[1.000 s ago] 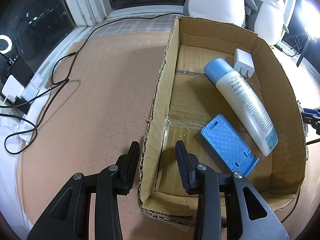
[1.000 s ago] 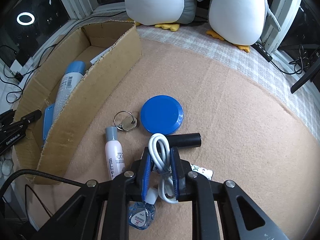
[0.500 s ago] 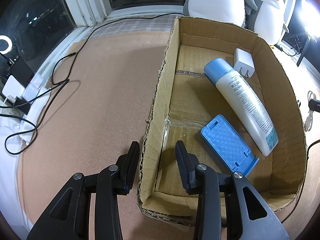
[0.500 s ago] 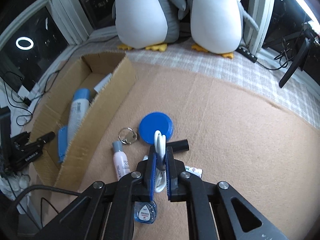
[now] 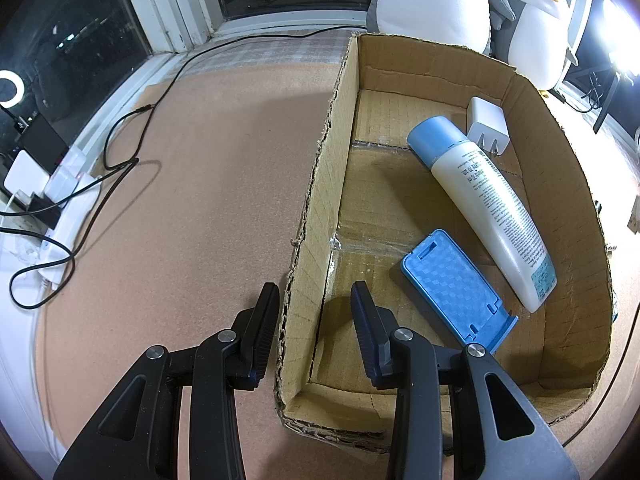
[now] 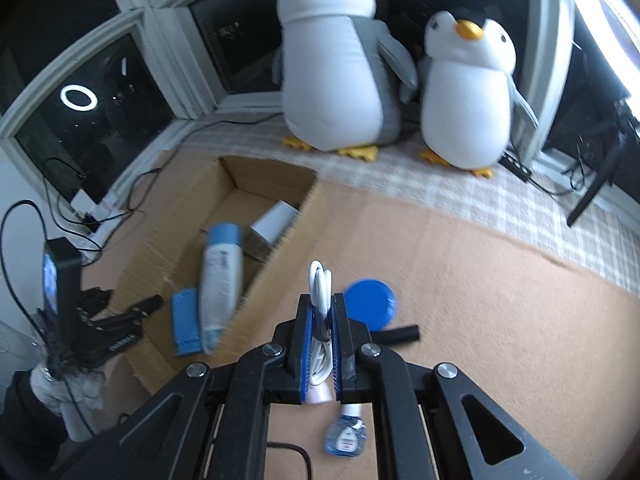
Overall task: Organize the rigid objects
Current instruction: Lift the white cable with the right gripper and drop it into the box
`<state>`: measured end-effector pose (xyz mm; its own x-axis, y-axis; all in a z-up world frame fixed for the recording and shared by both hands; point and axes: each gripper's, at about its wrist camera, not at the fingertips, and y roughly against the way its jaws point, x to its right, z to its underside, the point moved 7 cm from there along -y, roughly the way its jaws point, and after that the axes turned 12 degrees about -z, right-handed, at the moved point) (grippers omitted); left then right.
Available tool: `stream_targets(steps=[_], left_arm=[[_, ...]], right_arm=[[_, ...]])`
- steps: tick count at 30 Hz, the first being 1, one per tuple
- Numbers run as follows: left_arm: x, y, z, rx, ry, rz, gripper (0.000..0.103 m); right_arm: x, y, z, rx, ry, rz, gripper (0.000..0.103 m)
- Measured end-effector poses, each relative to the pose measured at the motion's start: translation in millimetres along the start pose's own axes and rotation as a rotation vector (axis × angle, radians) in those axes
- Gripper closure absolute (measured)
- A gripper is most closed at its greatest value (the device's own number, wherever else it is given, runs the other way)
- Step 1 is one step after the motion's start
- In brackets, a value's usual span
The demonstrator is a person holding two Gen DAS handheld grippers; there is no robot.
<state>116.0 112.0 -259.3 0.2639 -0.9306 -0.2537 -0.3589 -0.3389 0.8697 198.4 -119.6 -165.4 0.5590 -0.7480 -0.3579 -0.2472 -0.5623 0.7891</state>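
Note:
My right gripper is shut on a coiled white cable and holds it in the air beside the right wall of the cardboard box. My left gripper is open, its fingers on either side of the box's left wall near the front corner. Inside the box lie a white bottle with a blue cap, a blue phone stand and a white charger. They also show in the right wrist view: bottle, stand, charger.
On the tan mat lie a blue round lid, a black cylinder and a small blue bottle. Two plush penguins stand at the back. Black cords and a power strip lie left of the box.
My right gripper has closed on the white cable, lifted it off the mat and carried it up toward the box. My left gripper has not moved.

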Motion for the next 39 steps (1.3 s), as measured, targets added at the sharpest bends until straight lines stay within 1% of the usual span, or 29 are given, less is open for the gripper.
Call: stream_targets(steps=[7, 14, 20, 24, 30, 36, 38, 39], left_arm=[[0.2, 0.0, -0.1, 0.000, 0.001, 0.000, 0.067], [0.1, -0.1, -0.1, 0.000, 0.001, 0.000, 0.067], [0.2, -0.1, -0.1, 0.000, 0.002, 0.000, 0.067], [0.2, -0.1, 0.0, 0.000, 0.001, 0.000, 0.067], [-0.1, -0.2, 0.0, 0.000, 0.001, 0.000, 0.067], [0.6, -0.1, 0.6, 0.000, 0.002, 0.001, 0.067], [0.7, -0.2, 0.7, 0.000, 0.002, 0.000, 0.067], [0.6, -0.3, 0.8, 0.000, 0.002, 0.000, 0.067]], right_arm=[[-35.9, -5.0, -7.4, 0.001, 0.050, -0.057, 0.095], [-69.6, -18.9, -4.4, -0.030, 0.083, -0.120, 0.095], [-100.9, -38.8, 4.7, -0.071, 0.116, -0.162, 0.095], [-116.7, -54.3, 13.4, -0.103, 0.131, -0.177, 0.095], [-129.1, -66.8, 21.3, -0.124, 0.136, -0.190, 0.095], [-135.0, -72.4, 24.6, -0.135, 0.154, -0.177, 0.095], [-135.4, -72.5, 24.2, -0.134, 0.160, -0.169, 0.093], [-135.9, -72.3, 24.3, -0.136, 0.161, -0.173, 0.086]])
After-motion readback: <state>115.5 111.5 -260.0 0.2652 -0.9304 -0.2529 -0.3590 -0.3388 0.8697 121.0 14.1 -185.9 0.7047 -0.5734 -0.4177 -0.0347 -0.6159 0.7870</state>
